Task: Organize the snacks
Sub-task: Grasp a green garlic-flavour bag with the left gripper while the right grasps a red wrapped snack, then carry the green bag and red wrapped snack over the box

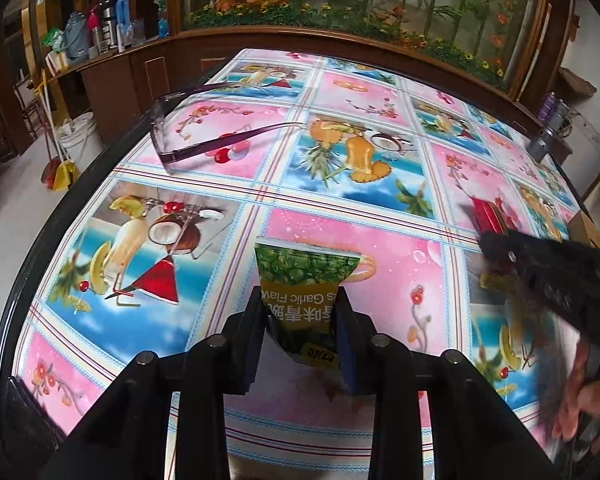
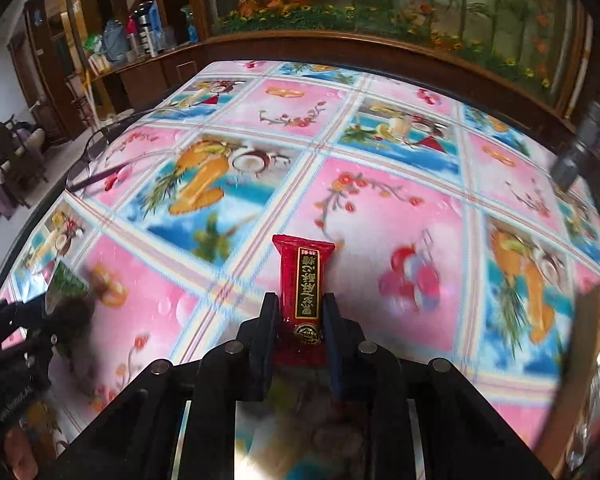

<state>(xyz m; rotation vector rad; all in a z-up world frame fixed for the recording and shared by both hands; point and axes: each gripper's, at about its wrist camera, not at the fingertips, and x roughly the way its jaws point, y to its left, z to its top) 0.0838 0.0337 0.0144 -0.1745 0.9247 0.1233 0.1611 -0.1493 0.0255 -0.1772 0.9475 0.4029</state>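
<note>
Meanwhile left gripper (image 1: 300, 320) pinched green pea packet (image 1: 304, 280), right gripper (image 2: 298, 322) pinched red snack bar (image 2: 304, 284), both above patterned tablecloth (image 1: 340, 120), purple glasses (image 1: 172, 136) lay apart.

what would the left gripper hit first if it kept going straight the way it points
Nothing on the table stands close ahead of the left gripper and its green pea packet. Past bare tablecloth comes the wooden cabinet. The eyeglasses lie off left.
</note>
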